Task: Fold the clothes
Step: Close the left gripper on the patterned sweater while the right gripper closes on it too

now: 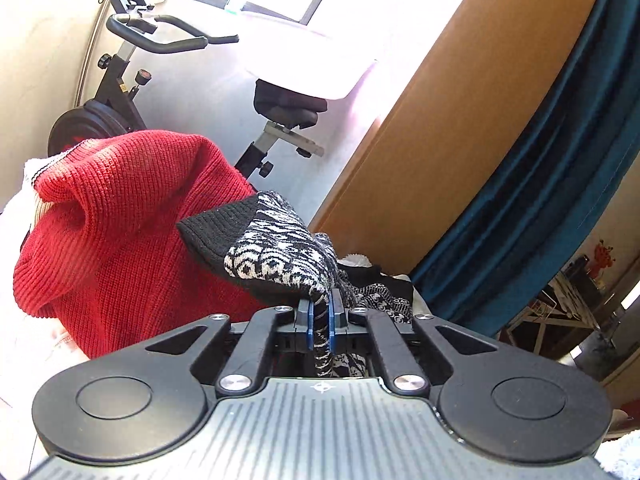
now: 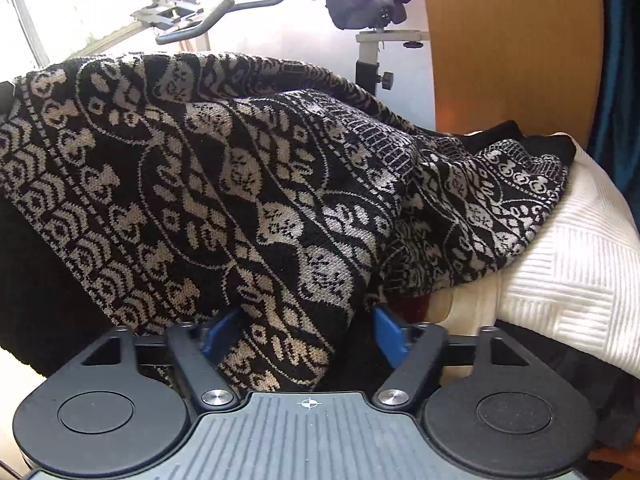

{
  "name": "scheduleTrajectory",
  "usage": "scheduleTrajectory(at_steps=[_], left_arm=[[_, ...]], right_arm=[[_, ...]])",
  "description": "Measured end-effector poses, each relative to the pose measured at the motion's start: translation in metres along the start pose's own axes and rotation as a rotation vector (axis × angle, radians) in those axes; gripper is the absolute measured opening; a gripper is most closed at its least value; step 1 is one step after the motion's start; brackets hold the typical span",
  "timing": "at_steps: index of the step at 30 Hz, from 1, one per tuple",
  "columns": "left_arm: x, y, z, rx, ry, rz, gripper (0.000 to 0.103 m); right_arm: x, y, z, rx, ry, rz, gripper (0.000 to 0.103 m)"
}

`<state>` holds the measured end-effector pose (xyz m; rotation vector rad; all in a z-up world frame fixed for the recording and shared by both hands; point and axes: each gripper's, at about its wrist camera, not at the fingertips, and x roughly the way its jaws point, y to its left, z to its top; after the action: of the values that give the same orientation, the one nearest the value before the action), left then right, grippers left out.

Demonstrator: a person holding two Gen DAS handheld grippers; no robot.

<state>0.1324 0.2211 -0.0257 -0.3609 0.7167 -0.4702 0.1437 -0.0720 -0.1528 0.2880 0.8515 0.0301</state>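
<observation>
A black-and-white patterned knit sweater (image 2: 248, 184) lies draped over a bed and fills the right wrist view. My left gripper (image 1: 321, 322) is shut on a fold of that sweater (image 1: 280, 248), whose black ribbed hem sticks up to the left. My right gripper (image 2: 302, 332) stands open, its blue pads (image 2: 386, 336) wide apart with sweater fabric hanging between them. A red knit sweater (image 1: 120, 224) is heaped left of the patterned one in the left wrist view.
A white textured bedspread (image 2: 572, 264) covers the bed at right. An exercise bike (image 1: 132, 52) stands behind the clothes. A wooden panel (image 1: 460, 120) and a teal curtain (image 1: 540, 200) rise at right. A white garment (image 1: 28, 172) lies behind the red sweater.
</observation>
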Motion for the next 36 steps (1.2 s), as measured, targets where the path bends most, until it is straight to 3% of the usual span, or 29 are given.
scheduleTrajectory(at_steps=[2,3,6,10,13,17,18,19,20,22,24,25,28,30,33,36], left_arm=[[0.007,0.008,-0.001,-0.028,0.015,0.02,0.008],[0.011,0.013,-0.001,-0.04,0.026,0.027,0.008],[0.026,0.021,-0.004,-0.065,0.062,0.039,0.01],[0.051,0.022,-0.006,-0.087,0.094,0.038,0.042],[0.069,0.022,-0.007,-0.104,0.118,0.037,0.045],[0.094,0.022,-0.009,-0.126,0.151,0.036,0.05],[0.1,0.022,-0.009,-0.132,0.159,0.036,0.05],[0.106,0.022,-0.01,-0.137,0.167,0.035,0.038],[0.112,0.023,-0.01,-0.143,0.175,0.035,0.016],[0.11,0.02,-0.01,-0.141,0.161,0.037,0.016],[0.103,0.017,-0.01,-0.137,0.143,0.04,0.015],[0.098,0.017,-0.011,-0.138,0.132,0.046,0.015],[0.092,0.021,-0.01,-0.176,0.11,0.062,0.015],[0.092,0.021,-0.013,-0.2,0.108,0.07,0.015],[0.093,0.02,-0.018,-0.232,0.105,0.081,0.015],[0.091,0.017,-0.02,-0.255,0.092,0.091,0.015]], right_arm=[[-0.006,-0.006,0.002,0.024,-0.012,0.035,0.027],[-0.011,-0.009,0.003,0.039,-0.026,0.038,0.023],[-0.032,-0.018,0.007,0.072,-0.104,0.006,0.018],[-0.064,-0.037,0.02,0.137,-0.242,-0.079,0.013],[-0.079,-0.058,0.032,0.188,-0.303,-0.154,0.012],[-0.073,-0.08,0.039,0.182,-0.279,-0.162,0.012],[-0.069,-0.079,0.04,0.16,-0.257,-0.133,0.012],[-0.065,-0.079,0.041,0.139,-0.235,-0.104,0.012],[-0.06,-0.079,0.042,0.117,-0.213,-0.076,0.012],[-0.052,-0.076,0.044,0.065,-0.167,-0.023,0.013],[-0.045,-0.068,0.048,0.009,-0.139,-0.028,0.022],[-0.045,-0.068,0.051,0.006,-0.148,-0.044,0.033],[-0.047,-0.083,0.065,0.088,-0.181,-0.031,0.048],[-0.042,-0.108,0.077,0.167,-0.183,-0.037,0.064],[-0.033,-0.143,0.094,0.277,-0.179,-0.051,0.066],[-0.005,-0.176,0.105,0.312,-0.137,-0.118,0.066]])
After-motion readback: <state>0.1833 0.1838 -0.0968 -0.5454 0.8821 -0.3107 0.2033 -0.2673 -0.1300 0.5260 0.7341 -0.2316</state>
